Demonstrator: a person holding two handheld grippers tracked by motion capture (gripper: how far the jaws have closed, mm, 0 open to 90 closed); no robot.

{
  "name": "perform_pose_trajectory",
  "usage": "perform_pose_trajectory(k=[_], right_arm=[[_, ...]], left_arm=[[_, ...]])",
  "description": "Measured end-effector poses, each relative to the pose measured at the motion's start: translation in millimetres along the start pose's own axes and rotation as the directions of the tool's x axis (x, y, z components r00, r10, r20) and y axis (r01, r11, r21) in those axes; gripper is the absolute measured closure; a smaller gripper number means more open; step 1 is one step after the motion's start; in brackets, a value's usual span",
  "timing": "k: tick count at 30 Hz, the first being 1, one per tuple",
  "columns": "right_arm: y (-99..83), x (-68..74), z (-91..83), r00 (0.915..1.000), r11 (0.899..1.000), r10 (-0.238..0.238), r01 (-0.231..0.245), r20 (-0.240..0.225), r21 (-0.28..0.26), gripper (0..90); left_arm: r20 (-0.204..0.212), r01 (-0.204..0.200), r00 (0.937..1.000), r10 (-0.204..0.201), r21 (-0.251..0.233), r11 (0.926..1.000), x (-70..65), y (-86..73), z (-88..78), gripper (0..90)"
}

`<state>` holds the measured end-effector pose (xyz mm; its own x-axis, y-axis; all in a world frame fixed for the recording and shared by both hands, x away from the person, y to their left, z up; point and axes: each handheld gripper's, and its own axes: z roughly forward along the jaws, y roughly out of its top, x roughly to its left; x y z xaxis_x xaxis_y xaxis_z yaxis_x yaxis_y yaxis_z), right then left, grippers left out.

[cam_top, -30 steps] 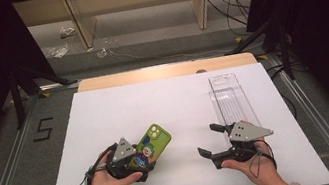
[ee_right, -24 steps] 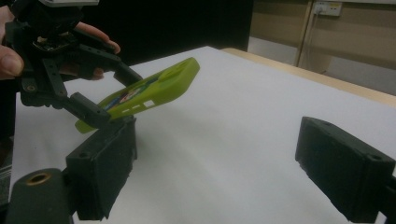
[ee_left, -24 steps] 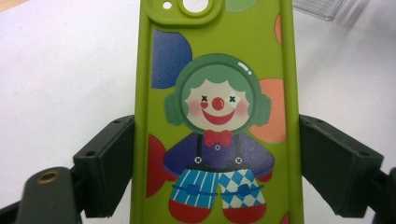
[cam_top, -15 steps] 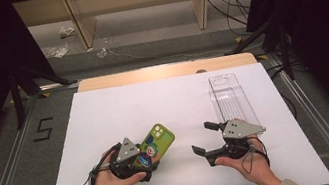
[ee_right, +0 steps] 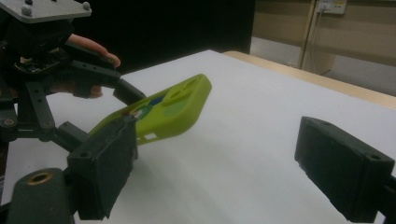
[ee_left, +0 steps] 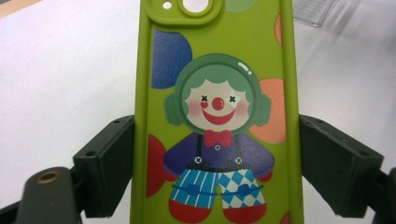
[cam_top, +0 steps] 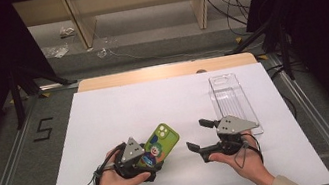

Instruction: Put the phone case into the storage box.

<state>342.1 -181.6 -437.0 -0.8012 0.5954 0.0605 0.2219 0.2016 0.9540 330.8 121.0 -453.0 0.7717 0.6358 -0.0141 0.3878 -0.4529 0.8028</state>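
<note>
High view. Green phone case (cam_top: 158,145) clamped across its lower half in the left gripper (cam_top: 144,160), camera end tilted up and away over the white table (cam_top: 154,104). Right gripper (cam_top: 199,136) just beside it to the right, jaws spread wide, holding nothing, turned toward the case. Clear plastic tray (cam_top: 230,96) lying flat on the table behind the right gripper, near the right edge. Probable step: handing the case across or bracing it with the second tool. Best done by keeping the left grip steady and level, bringing the right jaws squarely over the long edges near the free end, and closing only once both pads face flat rim.

Left gripper view. Phone case (ee_left: 217,112) seen from the back, clown print upright, camera cut-out at top. Both black jaws pressed against the two long side edges, one on each side, set narrow to the case width. Grip low on the case, leaving the upper part free for a second hold.

Right gripper view. Phone case (ee_right: 163,109) raised off the table at a slant, held at its near end by the left gripper (ee_right: 100,102). Own jaws standing far apart, nothing between them, not touching the case. Risk judged: a soft rim slipping or flexing under an off-centre pinch.
</note>
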Motion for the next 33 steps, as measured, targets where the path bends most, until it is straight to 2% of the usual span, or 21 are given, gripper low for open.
perform_pose_trajectory(k=[18,33], right_arm=[[8.9,-2.3,18.8,0.9999,1.000,0.012,-0.012,-0.001,0.005,14.8],[11.8,-6.3,36.0,0.9990,0.999,0.043,-0.043,-0.014,0.019,15.4]], left_arm=[[0.020,-0.023,0.9995,0.023,-0.004,0.9997,-11.3,6.8,9.0,16.2],[0.025,-0.032,0.9992,0.032,-0.010,0.9994,-17.5,10.1,14.8,16.2]])
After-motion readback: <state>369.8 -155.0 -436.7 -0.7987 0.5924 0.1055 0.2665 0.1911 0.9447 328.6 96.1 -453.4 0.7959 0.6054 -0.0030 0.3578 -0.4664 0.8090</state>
